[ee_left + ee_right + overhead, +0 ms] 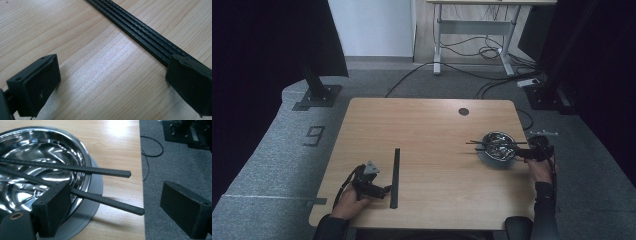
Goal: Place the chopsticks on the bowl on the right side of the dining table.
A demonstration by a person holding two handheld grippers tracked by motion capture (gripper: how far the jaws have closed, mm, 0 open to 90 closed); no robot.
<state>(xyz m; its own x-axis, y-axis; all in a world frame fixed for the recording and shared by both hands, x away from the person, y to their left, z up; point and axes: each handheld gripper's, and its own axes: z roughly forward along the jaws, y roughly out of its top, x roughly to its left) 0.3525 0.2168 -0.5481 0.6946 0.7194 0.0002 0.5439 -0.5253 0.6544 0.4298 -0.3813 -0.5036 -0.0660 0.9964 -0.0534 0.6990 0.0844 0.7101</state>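
Right gripper (526,153) stood released beside the steel bowl (497,149) at the worktop's (427,125) right edge, jaws wide. Two black chopsticks (100,171) lay across the bowl rim, ends jutting between the jaws, ungripped. Left gripper (384,190) rested released near the front, just beside a black ridged strip (395,177).

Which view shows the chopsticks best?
The right gripper view: both chopsticks lie across the steel bowl, thick ends near the open right gripper. The high view shows them small. The left gripper view faces a black strip.
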